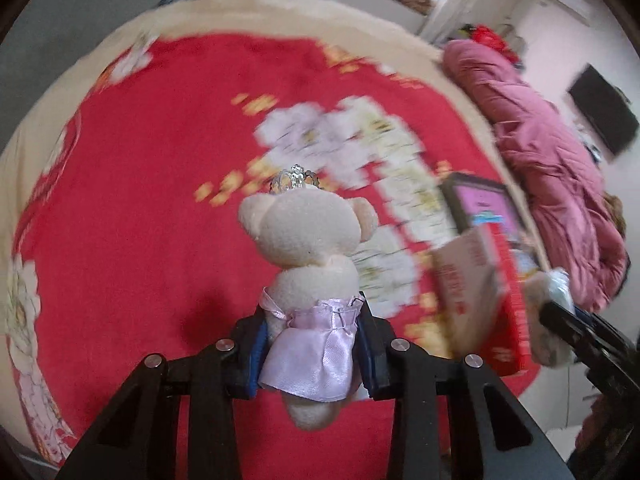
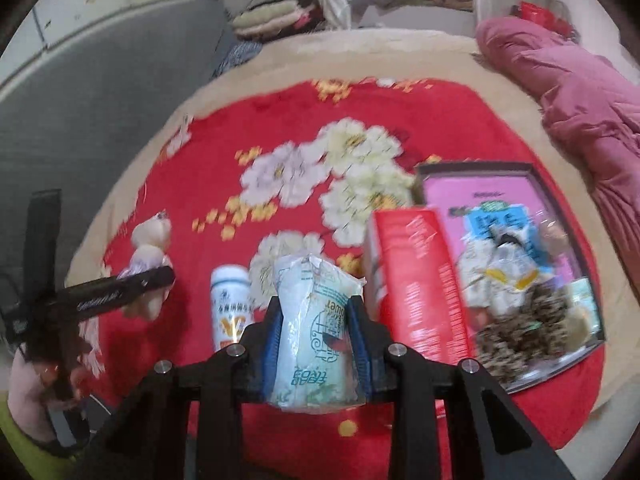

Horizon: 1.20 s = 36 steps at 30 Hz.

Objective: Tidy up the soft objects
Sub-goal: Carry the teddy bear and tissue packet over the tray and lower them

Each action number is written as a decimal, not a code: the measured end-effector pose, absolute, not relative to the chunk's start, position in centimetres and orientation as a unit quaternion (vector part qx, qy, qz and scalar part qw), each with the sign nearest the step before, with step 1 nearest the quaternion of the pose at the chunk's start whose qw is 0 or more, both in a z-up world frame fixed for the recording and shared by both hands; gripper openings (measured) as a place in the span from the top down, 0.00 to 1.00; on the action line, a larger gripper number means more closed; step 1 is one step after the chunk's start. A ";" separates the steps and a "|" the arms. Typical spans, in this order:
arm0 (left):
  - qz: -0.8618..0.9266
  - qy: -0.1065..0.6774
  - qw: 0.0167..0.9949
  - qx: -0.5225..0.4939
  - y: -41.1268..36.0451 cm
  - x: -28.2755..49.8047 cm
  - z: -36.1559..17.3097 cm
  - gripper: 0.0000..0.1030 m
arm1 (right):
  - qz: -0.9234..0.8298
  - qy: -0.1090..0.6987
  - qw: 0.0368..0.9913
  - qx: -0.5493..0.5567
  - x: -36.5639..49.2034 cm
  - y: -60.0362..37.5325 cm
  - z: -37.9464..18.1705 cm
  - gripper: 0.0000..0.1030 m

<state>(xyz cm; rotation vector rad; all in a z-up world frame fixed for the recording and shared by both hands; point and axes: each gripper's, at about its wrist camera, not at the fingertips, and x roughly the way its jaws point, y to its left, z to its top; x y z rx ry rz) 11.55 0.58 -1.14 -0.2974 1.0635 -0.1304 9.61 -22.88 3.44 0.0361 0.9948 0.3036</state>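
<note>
Above red flowered bed (image 1: 140, 200), lower centre of each view: left fingers (image 1: 312, 344) pinching bear (image 1: 308, 240) at waist, right fingers (image 2: 316, 344) pinching tissue pack (image 2: 316, 320). Keep both squeezes firm, carry level toward open box (image 2: 560, 192) at right, lower before releasing.

A bed (image 2: 288, 60) carries everything, spread with a red blanket (image 2: 248, 136) that has white and pale yellow flowers printed at its middle and a cream border running round its edges. On the blanket near the bed's right edge lies a shallow dark-rimmed box (image 2: 560, 200) with a pink inside, filled with packets and a brownish speckled thing, and a red carton (image 2: 420, 280) stands touching its left side, while a white bottle (image 2: 232, 304) with yellow print lies further left, toward the near edge. A pink quilted coat (image 2: 580, 100) is heaped along the far right edge of the bed.
</note>
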 end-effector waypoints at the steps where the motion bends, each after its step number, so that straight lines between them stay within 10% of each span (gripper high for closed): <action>1: -0.071 0.499 0.853 -0.135 -0.3 11.6 -0.2 0.63 | 0.140 0.468 0.872 0.021 9.6 -23.7 4.2 0.69; 14: -0.192 0.483 0.852 -0.064 -18.3 13.4 5.9 0.63 | 0.053 0.416 0.906 0.059 10.3 -39.5 10.7 0.69; 36: -0.216 0.587 0.778 0.052 -36.7 16.9 -5.1 0.61 | 0.017 0.473 0.879 0.066 14.1 -50.9 2.6 0.69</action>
